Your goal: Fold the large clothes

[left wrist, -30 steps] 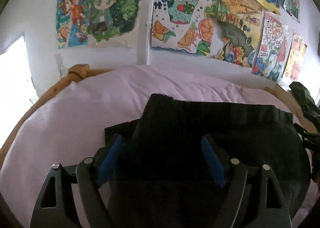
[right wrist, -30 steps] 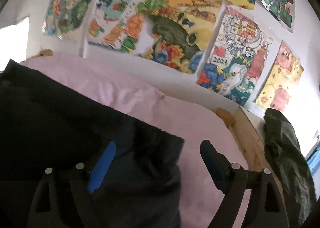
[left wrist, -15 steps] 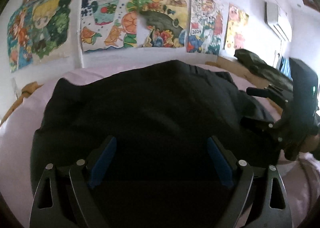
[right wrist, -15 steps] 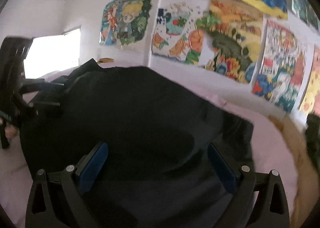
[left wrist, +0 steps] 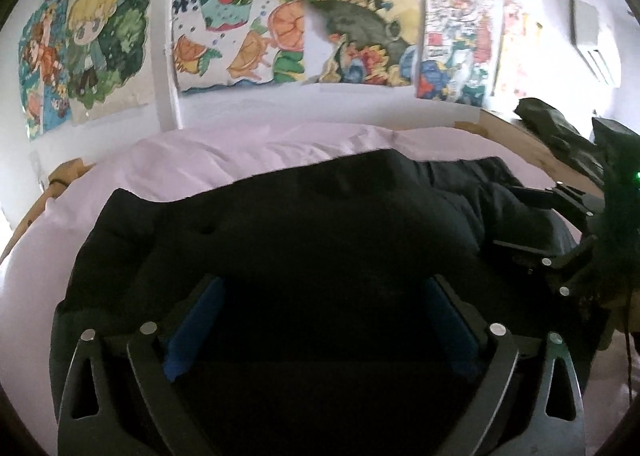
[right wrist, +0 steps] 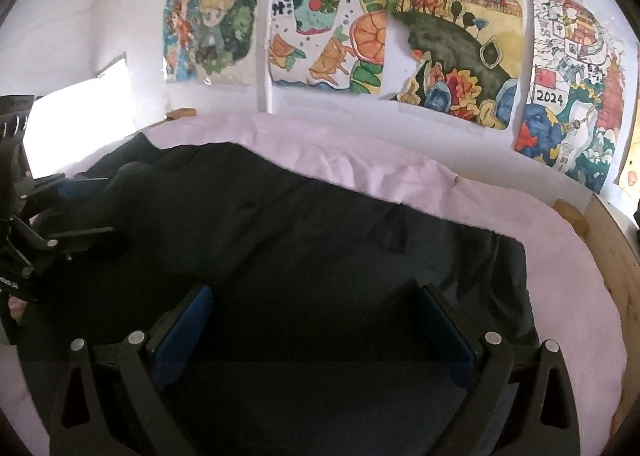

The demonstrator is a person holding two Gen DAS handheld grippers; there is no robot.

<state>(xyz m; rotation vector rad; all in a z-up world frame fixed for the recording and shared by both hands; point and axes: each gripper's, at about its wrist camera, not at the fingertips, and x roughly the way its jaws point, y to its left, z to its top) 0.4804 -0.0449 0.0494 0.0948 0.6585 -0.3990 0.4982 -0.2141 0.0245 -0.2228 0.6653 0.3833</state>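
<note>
- The black garment (left wrist: 304, 232) lies spread across the pink sheet (left wrist: 248, 151) of a bed with a wooden frame (right wrist: 604, 240), filling the near half of both views. Its far edge runs roughly parallel to the wall, which suggests one fold is already laid down.
- The left gripper (left wrist: 320, 320) hovers low over the cloth at its left part, blue-padded fingers wide apart and nothing between them. In the right wrist view it shows at the left edge (right wrist: 68, 215).
- The right gripper (right wrist: 316, 320) sits over the right part of the garment, jaws likewise spread and gripping nothing. In the left wrist view it appears at the right edge (left wrist: 560, 232).
- Both tools are placed level and side by side along the near side, probably so that each can take a near corner or edge and carry it over evenly. That is a judgement, not something seen.
- A darker bunched item (left wrist: 560, 131) lies on the frame at the far right, well apart from the fold.
- Children's paintings (right wrist: 328, 31) cover the far wall. One poster (right wrist: 568, 95) bears the readable number "2024"; other characters on it are too small to read.
- An air-conditioning unit (left wrist: 592, 39) hangs at upper right.
</note>
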